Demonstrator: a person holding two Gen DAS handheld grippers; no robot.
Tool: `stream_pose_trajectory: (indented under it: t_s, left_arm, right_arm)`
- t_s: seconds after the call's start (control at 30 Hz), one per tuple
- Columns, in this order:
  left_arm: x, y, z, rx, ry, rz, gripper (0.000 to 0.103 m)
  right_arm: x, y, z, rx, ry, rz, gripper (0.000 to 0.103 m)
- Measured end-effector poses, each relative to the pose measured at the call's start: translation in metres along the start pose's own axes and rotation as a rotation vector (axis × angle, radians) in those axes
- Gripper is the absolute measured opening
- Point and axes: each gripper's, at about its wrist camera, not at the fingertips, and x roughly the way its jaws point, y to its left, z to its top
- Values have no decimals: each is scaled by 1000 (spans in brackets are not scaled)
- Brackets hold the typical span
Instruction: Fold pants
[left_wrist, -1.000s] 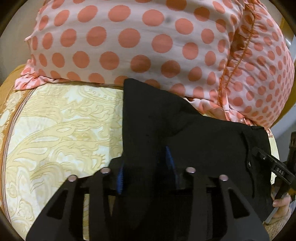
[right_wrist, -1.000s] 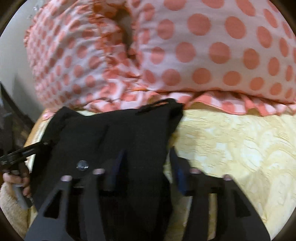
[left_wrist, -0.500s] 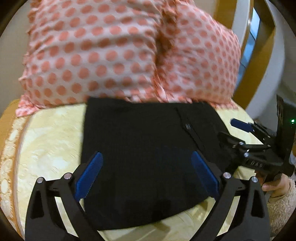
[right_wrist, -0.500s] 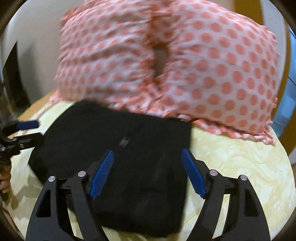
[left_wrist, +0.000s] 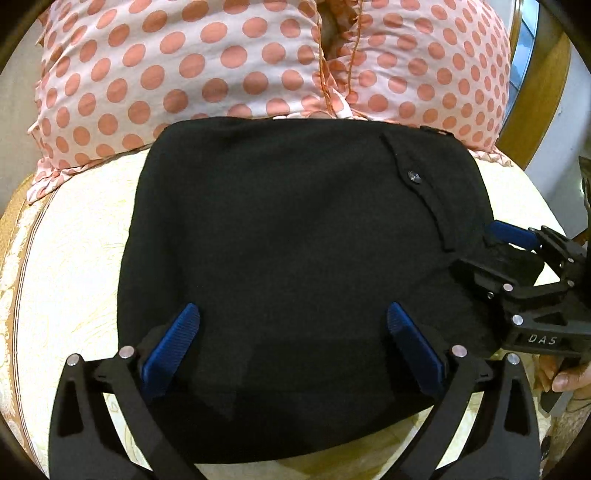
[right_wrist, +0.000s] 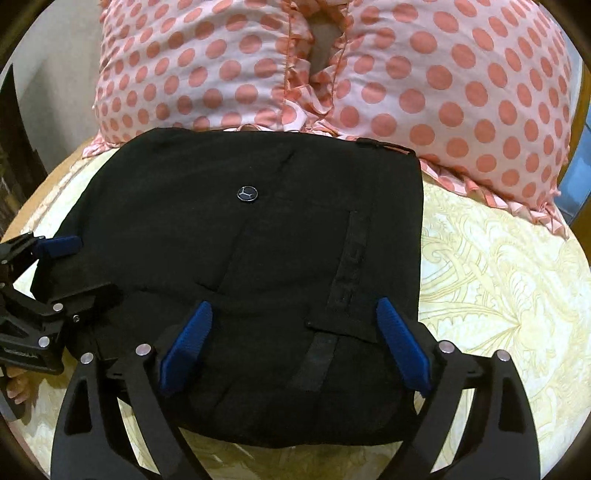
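Observation:
The black pants (left_wrist: 295, 221) lie folded into a flat, roughly square bundle on the cream patterned bedspread (left_wrist: 74, 240), their far edge against the pillows. A metal button (right_wrist: 246, 193) shows on top. My left gripper (left_wrist: 291, 310) hovers over the bundle's near edge, its jaws opening wide; the blue pads touch nothing and the cloth lies beneath them. My right gripper (right_wrist: 293, 306) stands likewise over the pants (right_wrist: 258, 240), jaws opening, pads clear of the fabric. Each gripper shows at the other view's side edge.
Two pink pillows with orange dots (left_wrist: 221, 66) (right_wrist: 443, 92) lean along the far side of the bed. Bare bedspread (right_wrist: 498, 277) extends right of the bundle. A wooden frame (left_wrist: 546, 85) rises at the far right. A hand (left_wrist: 569, 380) holds the right gripper.
Both grippers let go of the pants and spread wide, then drew back toward me. The pants, lifted and draped a second ago, now lie flat and folded.

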Motion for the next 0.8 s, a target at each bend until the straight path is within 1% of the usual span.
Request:
stream_pose_trajectory:
  t_s: [0.1, 0.17, 0.2, 0.27, 0.33, 0.4, 0.6, 0.67, 0.8]
  left_arm:
    - [-20, 3, -6, -7, -30, 37, 101]
    - [-39, 6, -17, -10, -70, 74, 101]
    - [-47, 8, -23, -11, -83, 97, 101]
    - [-61, 11, -38, -11, -99, 151, 101]
    - [-70, 16, -55, -24, -90, 201, 101]
    - [-77, 22, -70, -44, -81, 222, 101]
    - [-96, 26, -120, -116, -64, 218, 101]
    - [-99, 22, -130, -124, -65, 204, 101]
    - [-101, 12, -139, -120, -75, 198, 101]
  right_arm:
    - [-25, -5, -9, 71, -67, 25, 93]
    - [-39, -10, -17, 109, -85, 14, 98]
    - [-47, -12, -22, 127, -94, 14, 98]
    - [-58, -16, -35, 148, -93, 6, 99]
    - [-66, -15, -49, 159, -85, -8, 100]
    - [-73, -11, -66, 166, -73, -21, 102]
    - [-80, 10, -100, 150, -40, -35, 102]
    - [-80, 20, -108, 143, -40, -45, 102]
    - [-81, 33, -119, 131, -42, -56, 102]
